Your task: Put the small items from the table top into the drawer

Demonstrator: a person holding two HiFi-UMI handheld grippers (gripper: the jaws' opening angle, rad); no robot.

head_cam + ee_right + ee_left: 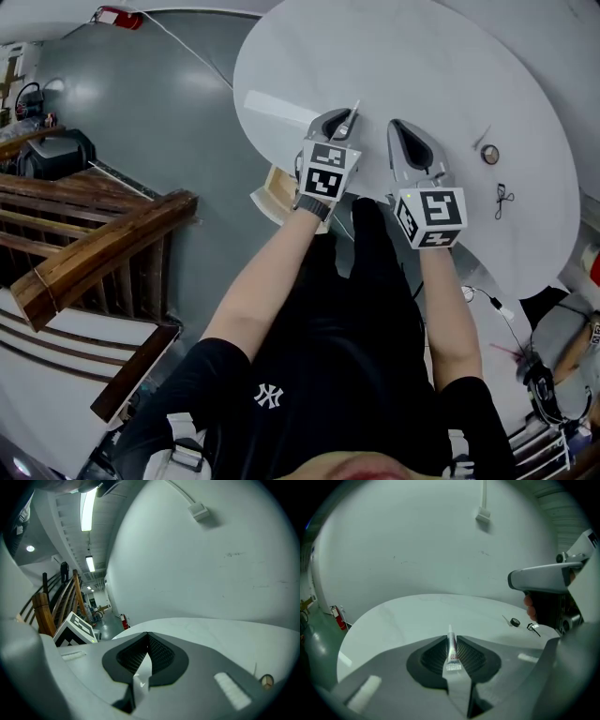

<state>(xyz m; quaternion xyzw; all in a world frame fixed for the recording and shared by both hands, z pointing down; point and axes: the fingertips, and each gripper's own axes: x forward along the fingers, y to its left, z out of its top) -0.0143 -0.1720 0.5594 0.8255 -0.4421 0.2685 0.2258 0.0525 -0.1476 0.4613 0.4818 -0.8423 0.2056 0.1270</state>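
My left gripper (pixel 343 122) is shut on a small white tube (pixel 452 651), which stands up between the pads over the near part of the round white table (pixel 422 56). The tube's tip (pixel 353 114) pokes out past the jaws in the head view. Just to its right my right gripper (pixel 401 131) is shut with nothing in it (pixel 148 637). An open wooden drawer (pixel 275 192) shows below the table's near edge, under the left hand. On the table's right side lie a small round cap (pixel 489 155), a thin pin (pixel 481 140) and a black wire clip (pixel 502 200).
A wooden stair railing (pixel 94 248) runs along the left, over a grey floor. Cables and gear (pixel 539 380) lie on the floor at the lower right. A white wall with a cable box (pixel 483 515) stands behind the table. A red extinguisher (pixel 337 617) sits far left.
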